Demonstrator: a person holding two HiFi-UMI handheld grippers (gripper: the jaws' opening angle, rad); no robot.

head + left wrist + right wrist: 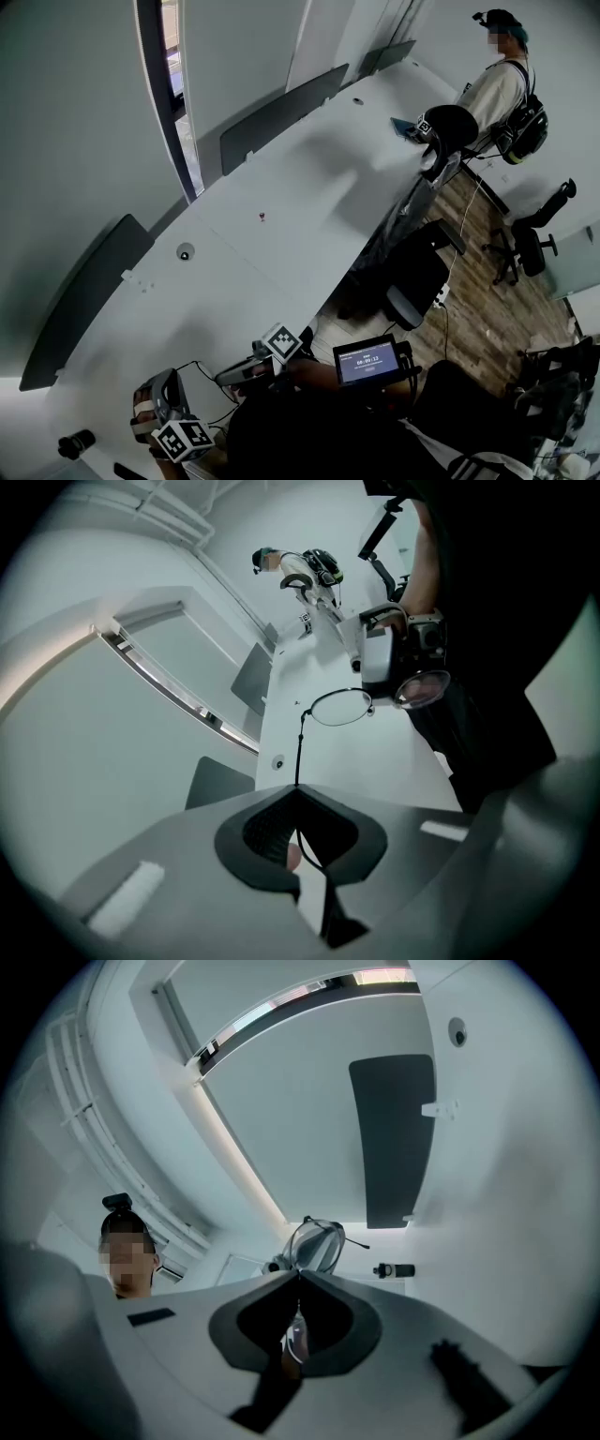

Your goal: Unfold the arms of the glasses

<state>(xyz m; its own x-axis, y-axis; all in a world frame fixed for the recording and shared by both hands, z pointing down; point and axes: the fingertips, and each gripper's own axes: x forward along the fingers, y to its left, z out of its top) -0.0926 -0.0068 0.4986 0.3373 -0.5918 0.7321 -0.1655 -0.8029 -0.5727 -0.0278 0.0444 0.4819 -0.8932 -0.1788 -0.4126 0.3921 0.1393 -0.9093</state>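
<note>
Pinching the thin black arm of the glasses [342, 707] with the left gripper [298, 832], jaws tight. Clamping the frame with the right gripper [298, 1283], probably at a lens rim. Held up between both, over the white table [281, 187].

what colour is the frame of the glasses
Black, a thin wire rim. The glasses show best in the left gripper view.

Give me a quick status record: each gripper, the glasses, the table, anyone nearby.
left gripper: shut on one thin arm of the glasses
right gripper: shut on the glasses' front, by a lens
glasses: held up between both grippers, gripped arm angled away from the lenses
table: long, white
bystander: a person stands at its far end
</note>
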